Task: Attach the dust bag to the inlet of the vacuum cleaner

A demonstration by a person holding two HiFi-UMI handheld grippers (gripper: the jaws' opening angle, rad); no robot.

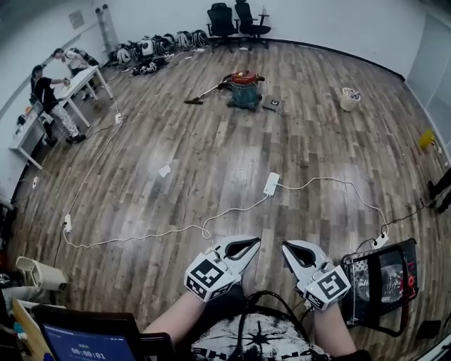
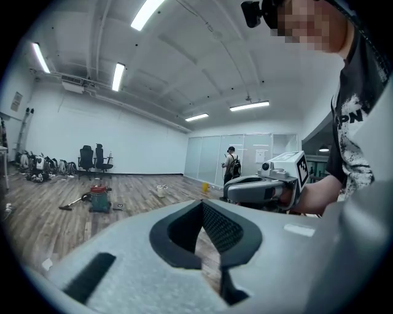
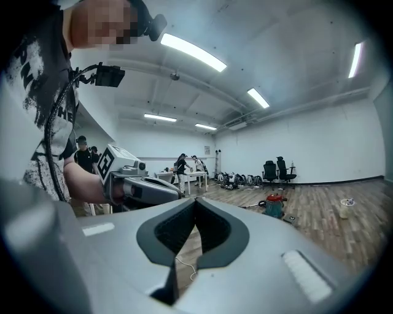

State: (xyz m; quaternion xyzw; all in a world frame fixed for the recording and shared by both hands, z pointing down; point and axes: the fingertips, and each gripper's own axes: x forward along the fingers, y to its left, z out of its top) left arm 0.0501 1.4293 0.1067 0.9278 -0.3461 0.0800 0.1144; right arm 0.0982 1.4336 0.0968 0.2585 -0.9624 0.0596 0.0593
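Observation:
The vacuum cleaner (image 1: 244, 88), a teal drum with a red lid, stands far off on the wooden floor, its hose and nozzle (image 1: 203, 94) lying to its left. A small dark flat item (image 1: 273, 105) lies just right of it; I cannot tell what it is. It also shows small in the left gripper view as the vacuum cleaner (image 2: 99, 197), and in the right gripper view as the vacuum cleaner (image 3: 274, 205). My left gripper (image 1: 254, 242) and right gripper (image 1: 287, 247) are held side by side close to my body. Both are shut with nothing between the jaws.
A white power strip (image 1: 271, 184) and its long cable (image 1: 141, 236) cross the floor between me and the vacuum. A black framed case (image 1: 384, 282) stands at my right, a laptop (image 1: 84, 342) at the lower left. A white bucket (image 1: 349, 99), office chairs (image 1: 236, 21) and a table (image 1: 74, 84) with people are farther off.

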